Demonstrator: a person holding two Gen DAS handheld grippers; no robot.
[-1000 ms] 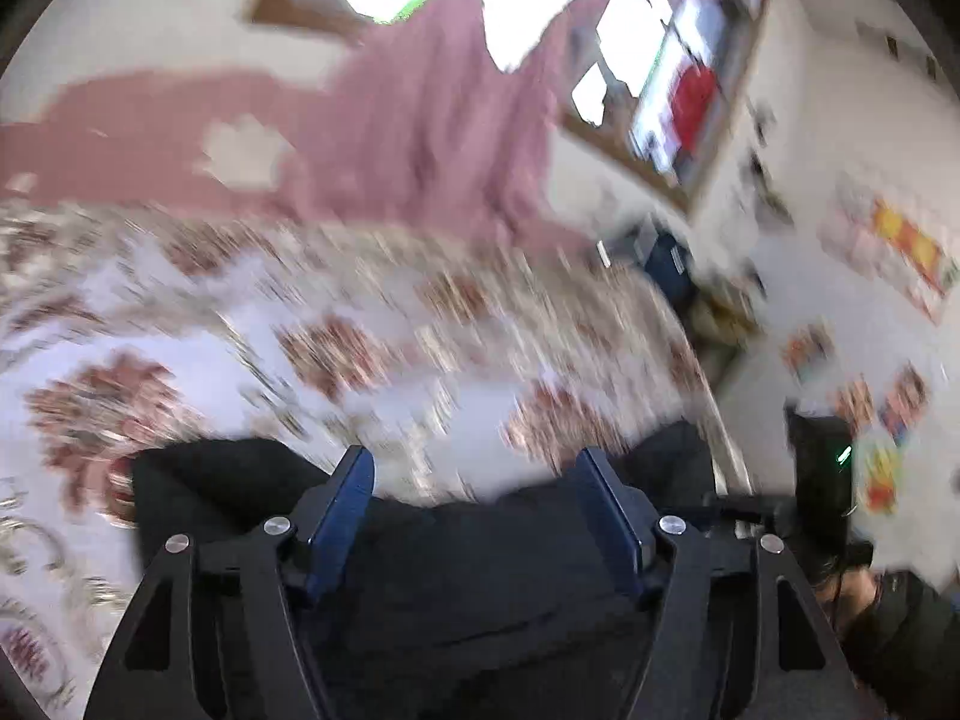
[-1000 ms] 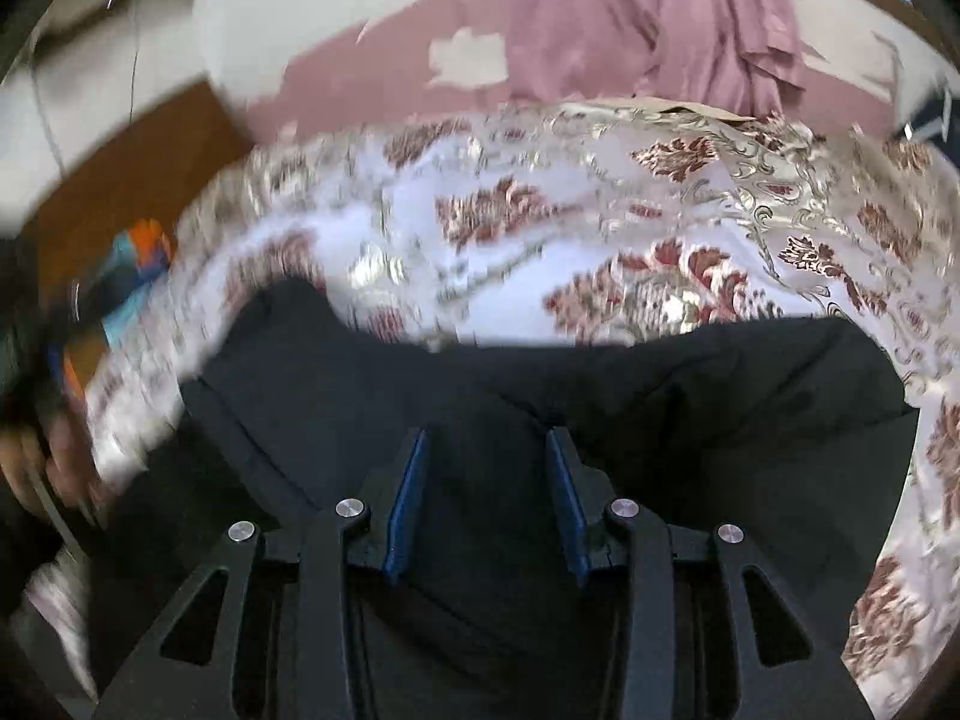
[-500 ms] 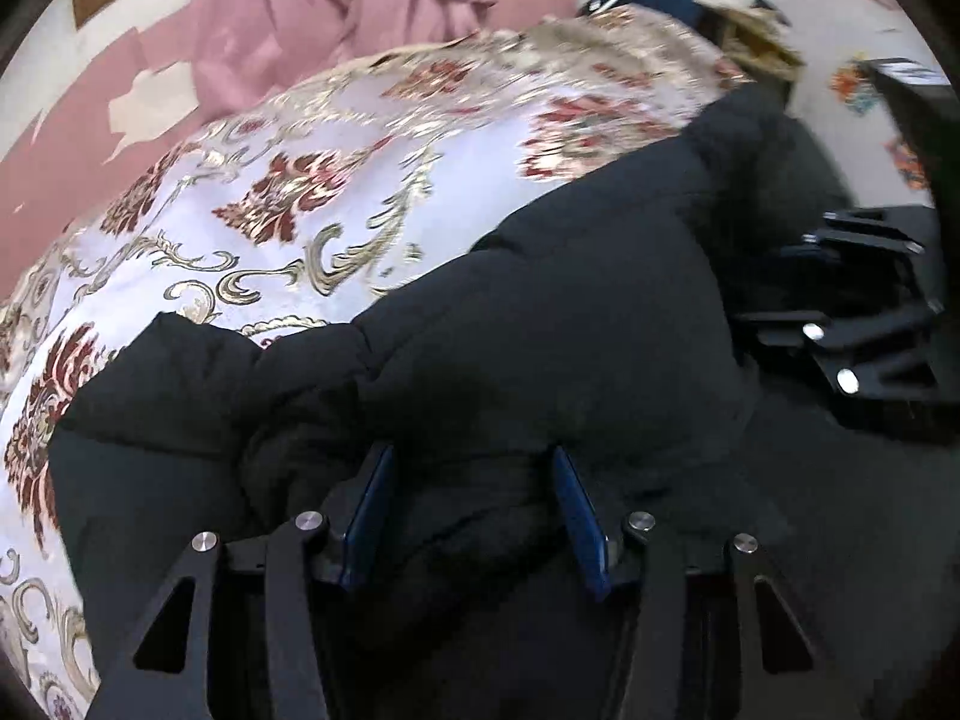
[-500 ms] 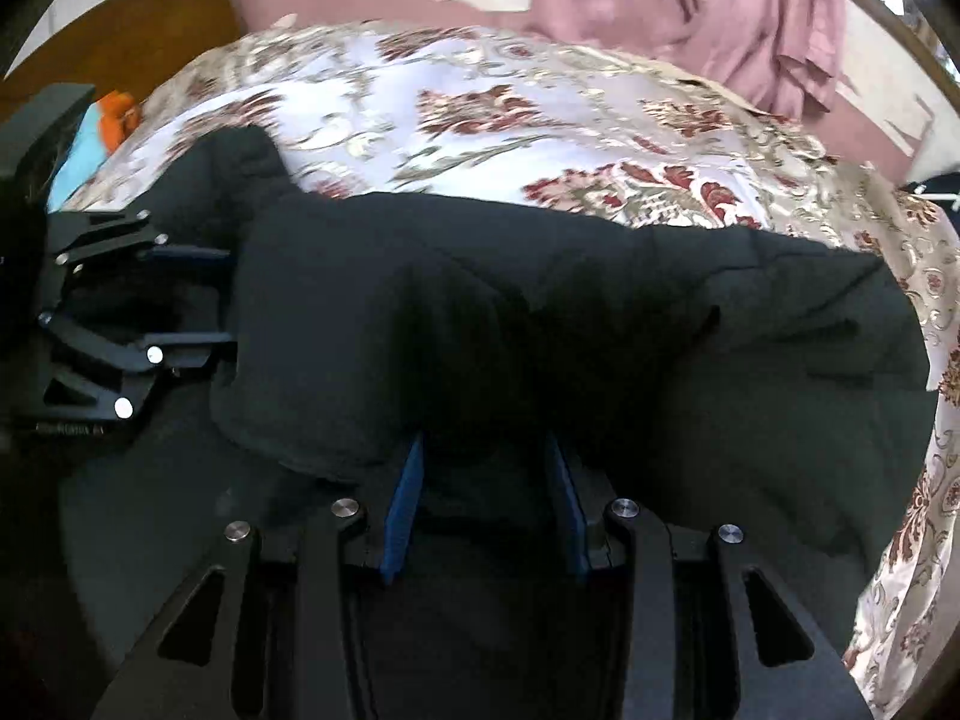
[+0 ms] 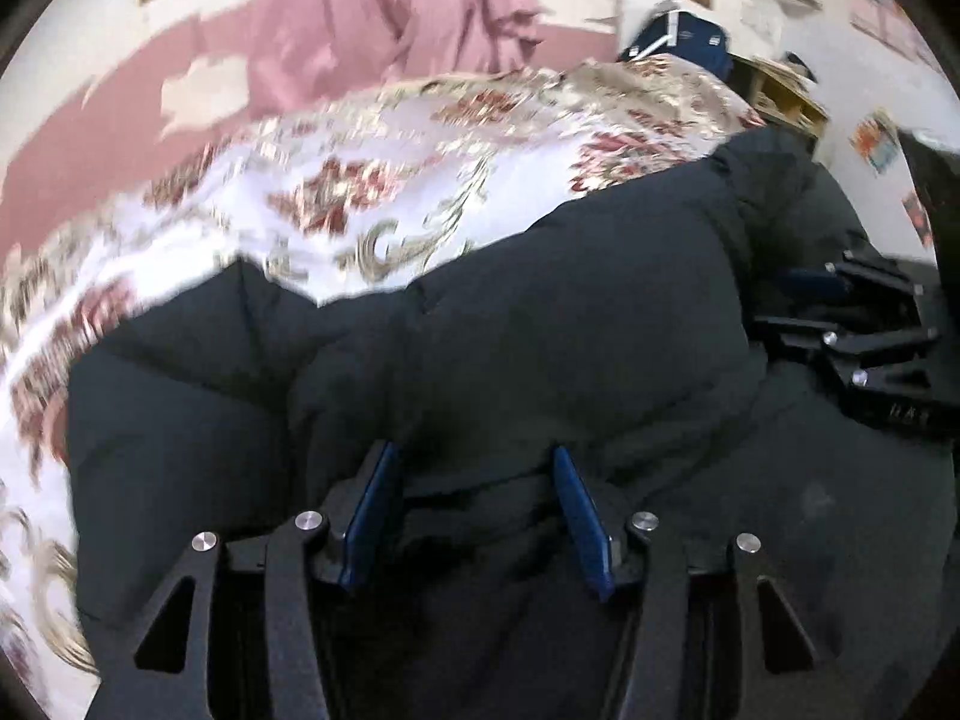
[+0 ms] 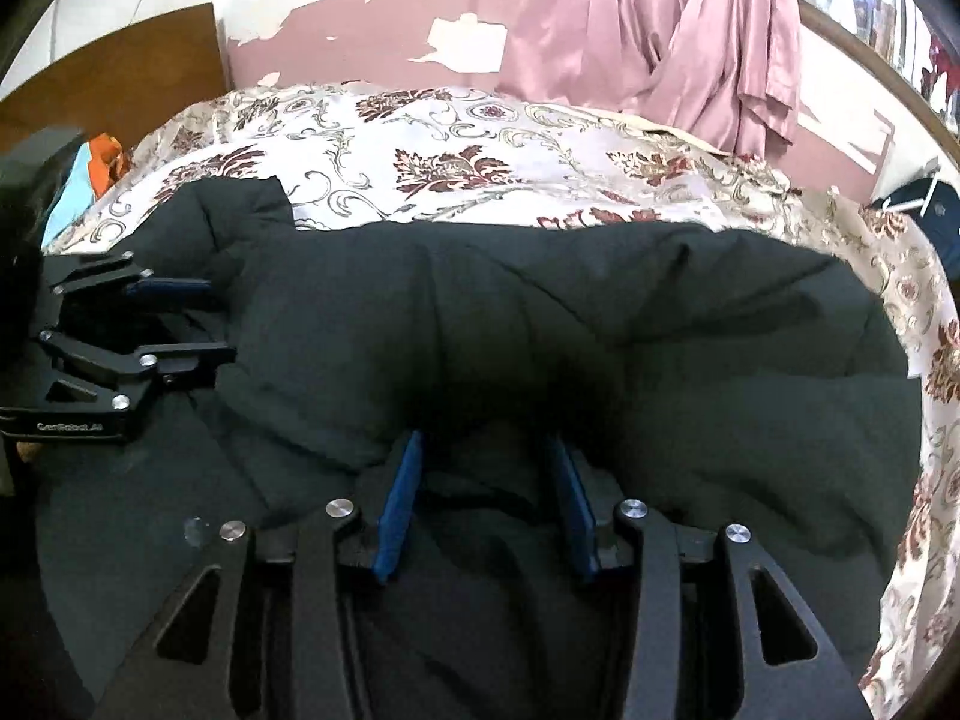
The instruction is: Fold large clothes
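Note:
A large black padded jacket (image 5: 540, 330) lies on a floral bedspread (image 5: 360, 180), with one layer folded over another. My left gripper (image 5: 474, 462) is shut on a bunched fold of the jacket at its near edge. My right gripper (image 6: 486, 450) is shut on the jacket (image 6: 600, 330) in the same way. The right gripper also shows at the right edge of the left wrist view (image 5: 840, 312). The left gripper also shows at the left edge of the right wrist view (image 6: 174, 318).
The bedspread (image 6: 450, 144) stretches away beyond the jacket. Pink curtains (image 6: 660, 42) hang on the far wall. A wooden headboard (image 6: 120, 72) and some orange and blue cloth (image 6: 90, 168) are at the left. A blue bag (image 5: 678, 42) stands past the bed's far right corner.
Both grippers have come down and forward with the jacket's edge, laying the lifted layer over the rest. The folded layer now lies lower and flatter on the bed.

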